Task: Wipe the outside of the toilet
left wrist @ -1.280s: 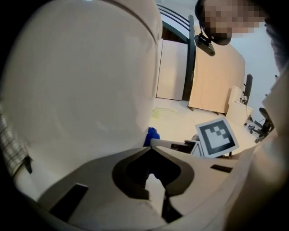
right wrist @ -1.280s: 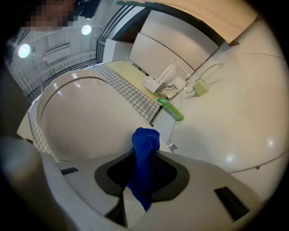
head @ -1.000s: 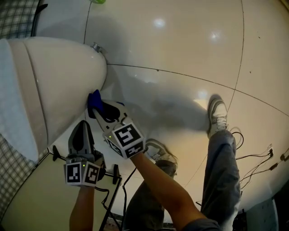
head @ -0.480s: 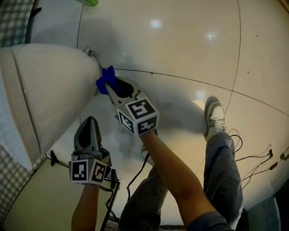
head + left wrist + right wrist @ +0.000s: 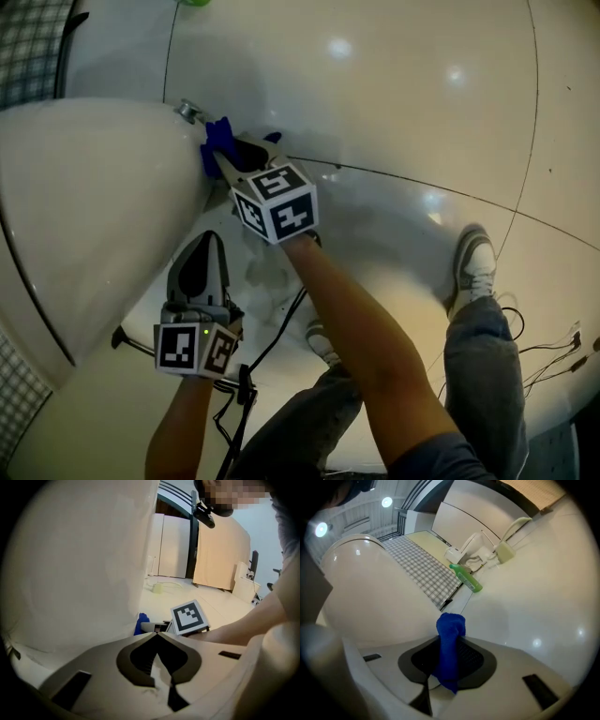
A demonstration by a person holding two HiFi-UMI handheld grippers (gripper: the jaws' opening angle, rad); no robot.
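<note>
Clamping a blue cloth (image 5: 217,141) in the right gripper (image 5: 232,161) at the toilet (image 5: 94,234) side; keeping the left gripper (image 5: 157,634) clenched, empty, beside the bowl.

Head view looks steeply down; all views share toilet (image 5: 94,206)

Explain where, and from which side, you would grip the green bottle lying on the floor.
Grip the green bottle at mid-body, coming from above with the jaws across its narrow width. It appears to lie on its side on the floor, so its long axis is flat.
</note>
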